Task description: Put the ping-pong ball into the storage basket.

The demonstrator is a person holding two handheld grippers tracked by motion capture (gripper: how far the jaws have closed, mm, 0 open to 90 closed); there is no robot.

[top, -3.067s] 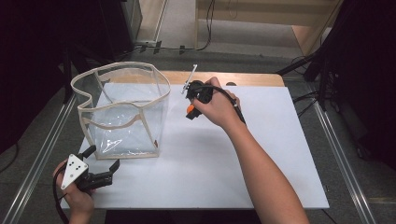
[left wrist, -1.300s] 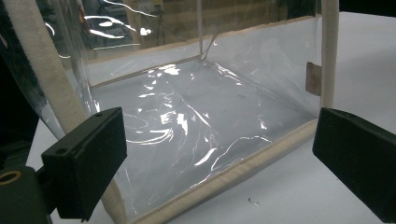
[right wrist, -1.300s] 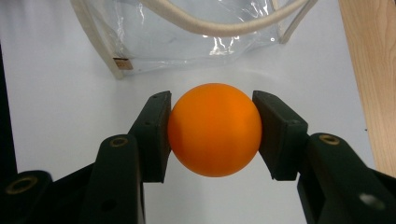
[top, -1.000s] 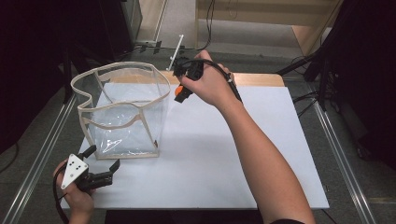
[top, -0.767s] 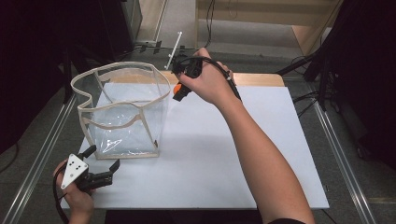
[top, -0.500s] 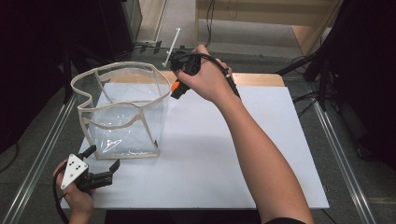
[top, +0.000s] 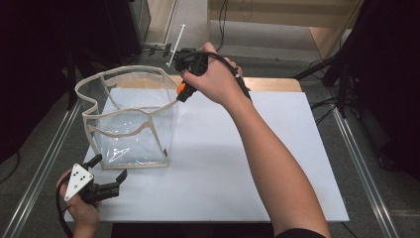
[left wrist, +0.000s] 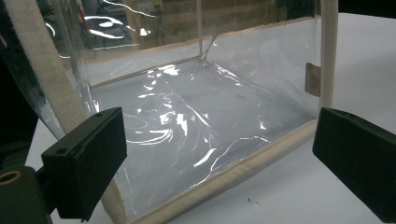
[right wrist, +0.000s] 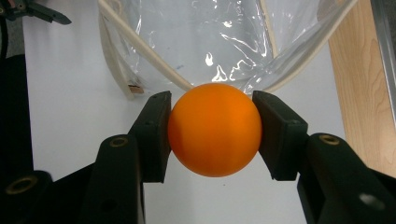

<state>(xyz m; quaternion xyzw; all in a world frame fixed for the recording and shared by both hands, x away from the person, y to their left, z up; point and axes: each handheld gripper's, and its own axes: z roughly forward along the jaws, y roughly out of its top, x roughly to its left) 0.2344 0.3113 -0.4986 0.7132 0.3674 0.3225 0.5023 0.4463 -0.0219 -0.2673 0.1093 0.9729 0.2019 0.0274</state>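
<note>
In the high view, a clear bag (top: 130, 119) with cream trim stands open on the white tabletop (top: 237, 168), and everything else is placed from it. The right gripper (top: 181, 92) is held at the bag's far right corner, just above its rim, pinching an orange ball (top: 181, 89) between its jaws; the right hand (top: 210, 79) wraps the gripper body, with the wrist bent so the jaws point down toward the bag's mouth, and the forearm stretches across the tabletop from the lower right. A thin white rod sticks up from that gripper, away from the bag. The left gripper (top: 110, 174) lies low just in front of the bag's near left corner, jaws spread and aimed at the bag's wall, the left hand (top: 79, 208) gripping it from below the grey plate. In the left gripper view, the two black jaws stand wide apart with nothing between them, and the bag's clear wall and cream bottom seam (left wrist: 224, 172) lie just ahead, resting on the tabletop. In the right gripper view, the jaws press on both sides of the orange ball (right wrist: 214, 128), which hangs over the bag's rim (right wrist: 154, 58), the open mouth of the bag just beyond it.
</note>
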